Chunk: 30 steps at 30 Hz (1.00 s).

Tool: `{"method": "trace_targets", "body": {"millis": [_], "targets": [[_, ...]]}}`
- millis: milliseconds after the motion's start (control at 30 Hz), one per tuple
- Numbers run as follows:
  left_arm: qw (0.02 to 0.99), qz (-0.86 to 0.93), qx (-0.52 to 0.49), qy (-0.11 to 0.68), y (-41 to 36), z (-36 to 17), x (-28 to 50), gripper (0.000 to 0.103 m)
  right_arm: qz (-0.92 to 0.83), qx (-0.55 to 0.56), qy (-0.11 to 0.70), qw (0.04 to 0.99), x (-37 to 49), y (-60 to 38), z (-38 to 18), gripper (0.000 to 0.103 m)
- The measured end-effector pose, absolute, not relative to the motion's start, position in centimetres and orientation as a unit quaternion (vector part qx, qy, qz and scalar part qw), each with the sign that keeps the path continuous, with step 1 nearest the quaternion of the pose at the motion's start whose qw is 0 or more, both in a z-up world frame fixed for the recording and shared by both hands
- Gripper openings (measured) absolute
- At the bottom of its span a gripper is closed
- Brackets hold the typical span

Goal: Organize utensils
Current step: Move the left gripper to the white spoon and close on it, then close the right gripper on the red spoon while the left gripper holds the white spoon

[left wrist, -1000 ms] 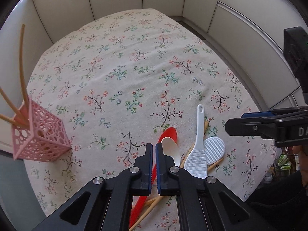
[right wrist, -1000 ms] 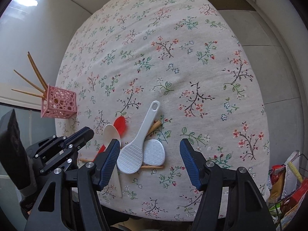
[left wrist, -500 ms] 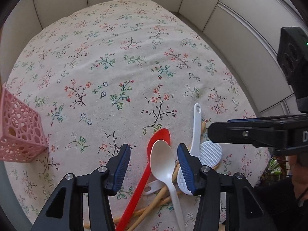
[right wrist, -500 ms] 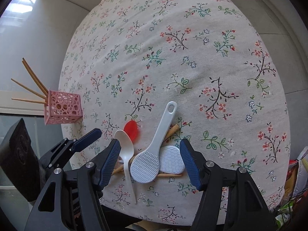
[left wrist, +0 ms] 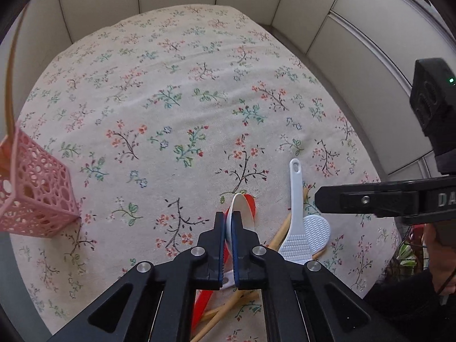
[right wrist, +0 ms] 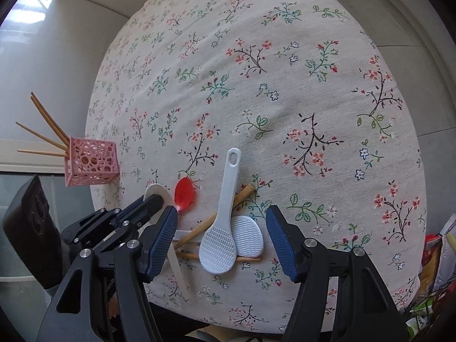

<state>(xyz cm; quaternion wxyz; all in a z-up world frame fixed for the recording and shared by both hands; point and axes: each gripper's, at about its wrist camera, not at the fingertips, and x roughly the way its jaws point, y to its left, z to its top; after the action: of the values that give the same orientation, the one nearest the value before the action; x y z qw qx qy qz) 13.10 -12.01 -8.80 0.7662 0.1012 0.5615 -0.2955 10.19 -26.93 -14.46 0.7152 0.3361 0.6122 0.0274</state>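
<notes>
A: Spoon [left wrist: 240, 213], white plastic, pinched edge-on between left gripper [left wrist: 227, 228] jaws, near the bowl end. Bowl tip pokes forward past the fingertips, above the cloth [left wrist: 171, 114].

B: Long axis?

A: Runs along the gripper fingers, bowl pointing away from the wrist, handle trailing back underneath and mostly hidden. From the right wrist view, bowl [right wrist: 155, 191] peeks over the left gripper [right wrist: 148, 202], handle slanting down toward the near table edge.

B: Handling?

A: Probably light, stiff, smooth plastic; likely slippery where the bowl curves. Judged safer held at the neck or handle, flat faces against the pads. Could pivot in this pinch if swung fast.

B: Right gripper [right wrist: 222, 228]?

A: Jaws spread wide, holding nothing, hovering over the pile at the near edge.

B: Pile contents?

A: Red spoon [right wrist: 184, 192], bowl pointing away, just beside the white one. Rice paddle [right wrist: 225, 213], handle pointing away, ridged blade near. Second paddle [right wrist: 248, 238] partly under it. Loose chopsticks [right wrist: 216, 216] crossing beneath.

B: Destination?

A: Presumably the pink holder [right wrist: 91, 161], well apart at the left edge, already holding chopsticks that lean outward. Likely best entered handle-down, steering clear of those sticks; a light lattice box may tip if bumped.
</notes>
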Motion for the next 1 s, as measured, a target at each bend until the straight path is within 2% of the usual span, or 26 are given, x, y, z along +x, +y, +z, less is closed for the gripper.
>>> {"method": "trace_targets", "body": {"millis": [100,267,433,700,800,1000], "targets": [[0.796,-0.273,0.093,0.531,-10.1,-6.5,12.8,0.004,0.045,0.343,0.610,0.713,10.9,-26.3,-14.8,0.059],[0.824,-0.258,0.048,0.502,-6.7,-4.1,12.8,0.004,0.085,0.374,0.608,0.695,12.6,-25.0,-16.2,0.039],[0.828,-0.250,0.049,0.500,-5.6,-4.1,12.7,0.004,0.085,0.339,0.618,0.705,14.1,-23.3,-16.9,0.033],[0.825,-0.247,0.052,0.507,-4.7,-4.5,12.4,0.004,0.084,0.349,0.631,0.688,15.2,-22.7,-19.3,0.019],[0.827,-0.240,0.050,0.506,-4.2,-4.3,12.5,0.004,0.086,0.338,0.631,0.693,15.4,-22.5,-19.5,0.003],[0.845,-0.221,0.045,0.485,-3.5,-3.1,12.5,0.004,0.091,0.333,0.603,0.719,15.1,-22.7,-17.4,0.001]]}}
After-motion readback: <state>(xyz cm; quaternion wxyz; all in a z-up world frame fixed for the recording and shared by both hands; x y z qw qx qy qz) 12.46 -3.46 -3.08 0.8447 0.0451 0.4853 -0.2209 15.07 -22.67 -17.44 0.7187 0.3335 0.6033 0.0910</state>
